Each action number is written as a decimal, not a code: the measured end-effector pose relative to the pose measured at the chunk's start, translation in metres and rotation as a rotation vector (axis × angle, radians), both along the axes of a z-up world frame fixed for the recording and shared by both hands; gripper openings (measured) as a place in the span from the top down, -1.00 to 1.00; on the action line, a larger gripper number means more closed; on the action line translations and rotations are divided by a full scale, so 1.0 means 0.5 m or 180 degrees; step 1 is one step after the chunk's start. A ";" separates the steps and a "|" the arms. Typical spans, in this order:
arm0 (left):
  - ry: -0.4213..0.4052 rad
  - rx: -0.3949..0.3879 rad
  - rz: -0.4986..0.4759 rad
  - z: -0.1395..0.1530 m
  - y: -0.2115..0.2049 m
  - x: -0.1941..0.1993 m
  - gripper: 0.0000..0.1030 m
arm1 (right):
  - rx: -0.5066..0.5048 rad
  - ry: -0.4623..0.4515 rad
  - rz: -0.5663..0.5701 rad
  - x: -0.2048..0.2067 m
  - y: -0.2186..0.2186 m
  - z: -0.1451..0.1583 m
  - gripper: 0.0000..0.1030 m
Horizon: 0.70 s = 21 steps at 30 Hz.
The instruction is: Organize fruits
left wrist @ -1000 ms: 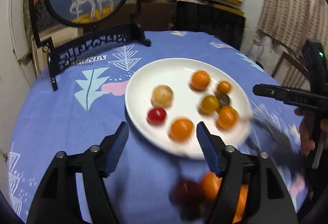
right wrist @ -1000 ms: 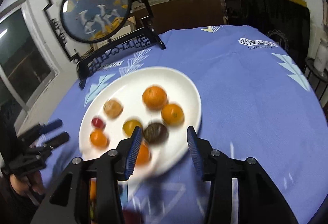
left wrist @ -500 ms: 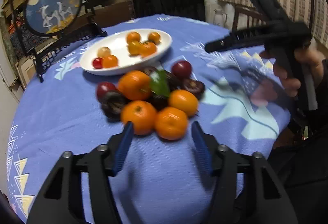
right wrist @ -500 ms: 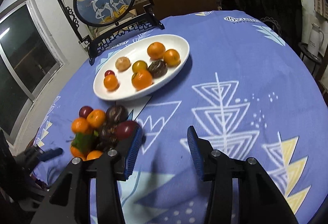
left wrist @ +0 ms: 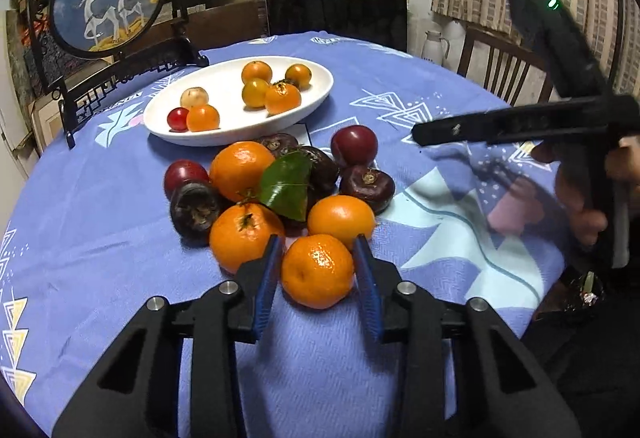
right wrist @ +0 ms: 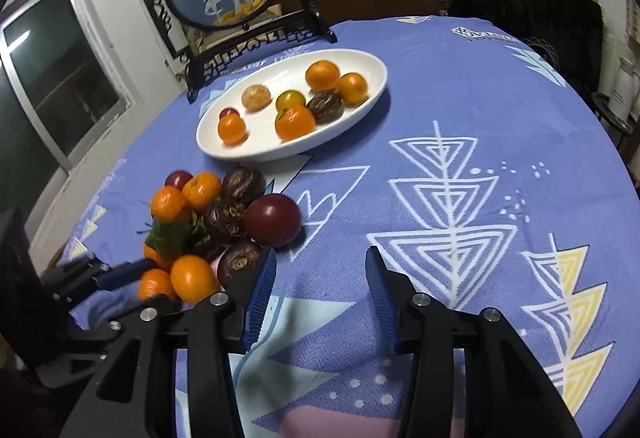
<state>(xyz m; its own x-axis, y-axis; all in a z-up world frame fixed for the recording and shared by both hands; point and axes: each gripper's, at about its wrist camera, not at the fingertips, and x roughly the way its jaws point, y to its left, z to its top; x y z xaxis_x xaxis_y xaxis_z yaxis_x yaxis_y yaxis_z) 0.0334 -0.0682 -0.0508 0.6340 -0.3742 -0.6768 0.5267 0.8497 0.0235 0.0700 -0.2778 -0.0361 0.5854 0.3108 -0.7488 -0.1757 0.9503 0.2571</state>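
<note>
— Big round table (left wrist: 100, 238), blue cloth, white plate (left wrist: 224, 133) near the far side with a few fruits on it already. What's the step?

— Lifting one from the loose pile in front of the plate. The left gripper (left wrist: 318, 270) has just been closing around the nearest tangerine (left wrist: 318, 270), and its blue pads look pressed to both sides.

— How to do it well?

— I'd say lift straight up, gently; the neighbouring tangerine (left wrist: 242, 236) sits just beside the left pad and could roll.

— The other tool?

— The right gripper (right wrist: 320, 294) hovers over bare cloth, jaws apart, holding nothing. A dark fruit (right wrist: 240, 266) lies just beside its left finger.
</note>
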 end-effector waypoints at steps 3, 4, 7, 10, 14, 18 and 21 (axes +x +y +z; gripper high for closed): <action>-0.0059 -0.0066 0.0027 0.019 0.019 -0.015 0.30 | -0.0011 0.0021 0.0048 0.019 0.021 -0.002 0.10; -0.0078 -0.0081 0.0046 0.025 0.025 -0.018 0.30 | -0.0045 0.0019 0.0073 0.027 0.032 -0.001 0.10; -0.0118 -0.0126 0.0105 0.039 0.045 -0.021 0.30 | -0.0233 -0.0004 0.0091 0.052 0.067 -0.004 0.10; -0.0117 -0.0126 0.0137 0.040 0.055 -0.024 0.30 | -0.0442 0.0024 0.0082 0.077 0.095 -0.019 0.10; -0.0114 -0.0152 0.0176 0.043 0.072 -0.024 0.30 | -0.0441 0.0102 0.0205 0.084 0.110 -0.030 0.25; -0.0128 -0.0192 0.0231 0.051 0.086 -0.015 0.30 | -0.0301 0.0084 0.0186 0.076 0.101 -0.023 0.26; -0.0113 -0.0256 0.0272 0.065 0.099 0.004 0.30 | -0.0136 0.0043 0.0181 0.072 0.079 0.010 0.26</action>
